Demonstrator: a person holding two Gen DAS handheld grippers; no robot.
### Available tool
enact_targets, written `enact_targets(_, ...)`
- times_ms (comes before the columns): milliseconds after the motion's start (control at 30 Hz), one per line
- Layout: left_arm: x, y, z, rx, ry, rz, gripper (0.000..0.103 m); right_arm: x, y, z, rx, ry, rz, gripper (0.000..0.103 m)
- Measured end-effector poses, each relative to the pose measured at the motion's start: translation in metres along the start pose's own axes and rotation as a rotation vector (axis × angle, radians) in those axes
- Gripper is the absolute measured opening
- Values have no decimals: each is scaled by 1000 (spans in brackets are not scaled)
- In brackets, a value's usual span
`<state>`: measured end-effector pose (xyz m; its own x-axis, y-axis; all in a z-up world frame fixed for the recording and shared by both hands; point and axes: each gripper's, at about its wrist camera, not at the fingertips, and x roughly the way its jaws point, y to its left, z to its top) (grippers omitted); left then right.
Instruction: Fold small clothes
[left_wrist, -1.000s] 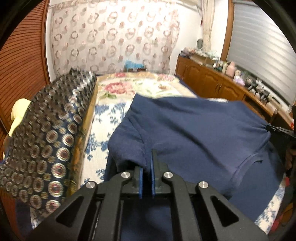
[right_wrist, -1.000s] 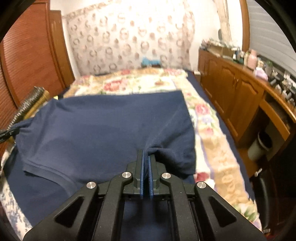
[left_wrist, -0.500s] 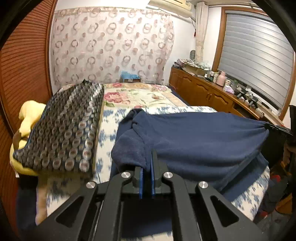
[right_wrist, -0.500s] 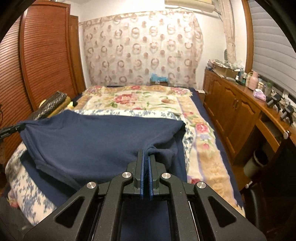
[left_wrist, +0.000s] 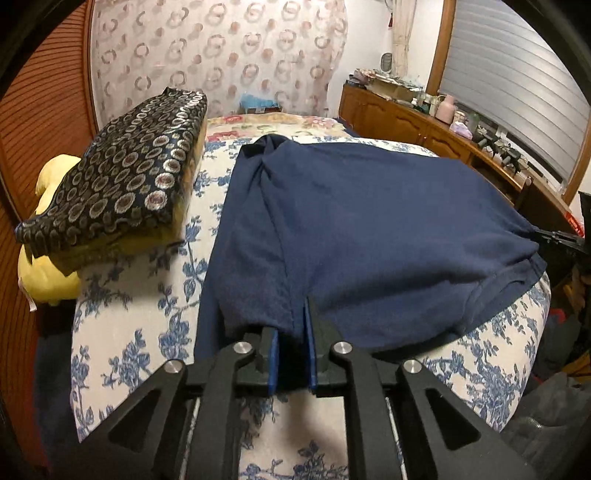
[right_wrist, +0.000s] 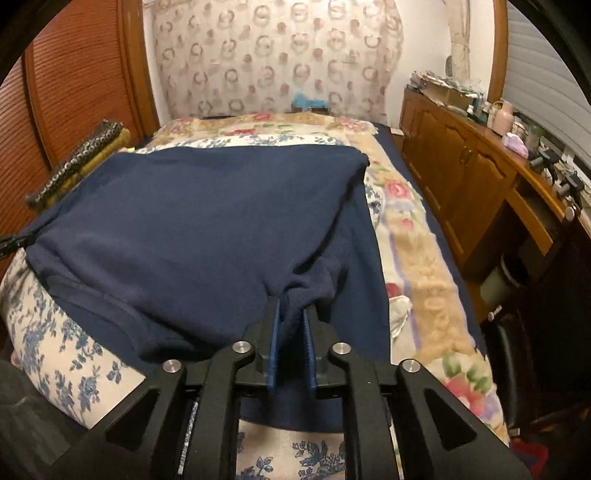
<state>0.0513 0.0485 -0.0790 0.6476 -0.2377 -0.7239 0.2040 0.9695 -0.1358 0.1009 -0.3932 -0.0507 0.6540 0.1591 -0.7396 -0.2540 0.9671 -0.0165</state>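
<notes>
You have 1 navy shirt (left_wrist: 369, 236) lying spread across the near end of the bed (left_wrist: 125, 321), on the blue-flowered white cover. Your 2 grippers sit at its near edge, 1 at each corner.

Your left gripper (left_wrist: 293, 332) has its jaws slightly apart, with a fold of the shirt's near-left edge sitting between the 2 blue pads. Your right gripper (right_wrist: 291, 325) shows the same: jaws parted a little, a bunched tuck of navy fabric in the gap. In both views I cannot tell whether the pads press the cloth or only flank it.

From the left view, the right gripper's black tip shows at the shirt's far right corner. To the left of the shirt lies 1 dark patterned cushion (left_wrist: 125, 177) on top of 1 yellow pillow (left_wrist: 51, 266), near but apart from the shirt. A wooden cabinet (right_wrist: 461, 184) runs along the right wall.
</notes>
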Motion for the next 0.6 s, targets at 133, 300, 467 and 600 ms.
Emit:
enact_targets(133, -12, 0, -1, -3, -20, 3, 24, -10, -6, 5, 9, -37, -15, 40)
enact_targets(300, -27, 1, 6, 15, -44, 15, 39, -21, -7, 16, -4, -94, -30, 49)
enact_targets(467, -39, 3, 16, 29, -78, 27, 55, -10, 2, 26, -18, -105, -8, 50)
enact_targets(600, -37, 8, 26, 29, -88, 53, 55, 9, 17, 31, -38, -99, 35, 50)
